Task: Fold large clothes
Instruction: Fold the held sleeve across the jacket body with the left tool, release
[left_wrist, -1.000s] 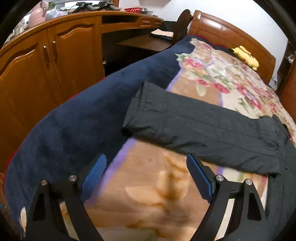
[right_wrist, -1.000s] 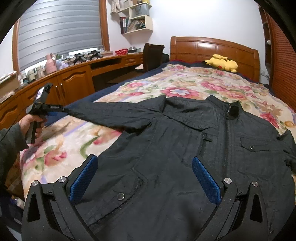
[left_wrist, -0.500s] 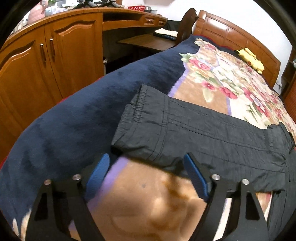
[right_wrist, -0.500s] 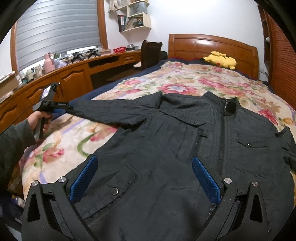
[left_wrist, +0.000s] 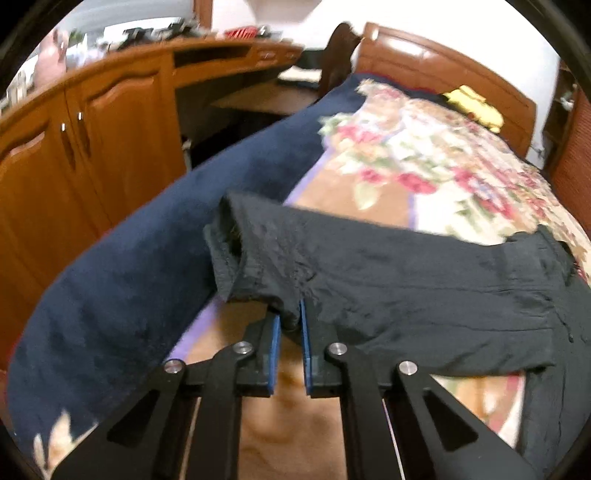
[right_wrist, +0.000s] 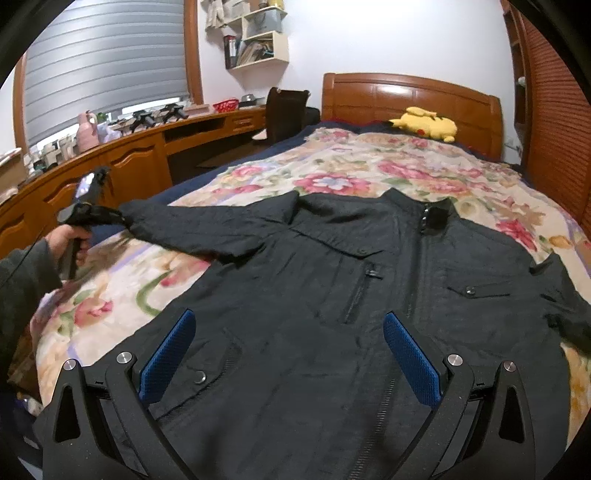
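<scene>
A dark grey zip-front fabric jacket (right_wrist: 369, 295) lies spread front-up across the floral-blanketed bed (right_wrist: 369, 166). The left gripper (left_wrist: 288, 325) pinches the sleeve cuff (left_wrist: 251, 266), seemingly near the bed's left edge. The right gripper (right_wrist: 288, 350) hovers spread wide over the hem.

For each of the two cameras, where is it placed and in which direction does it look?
Left wrist: on the left gripper, facing the jacket sleeve on the bed; jaws shut on the cuff.
Right wrist: on the right gripper, over the jacket's front, facing the headboard; jaws open, left hand visible.
Shared: jacket, blanket, yellow plush toy.
</scene>
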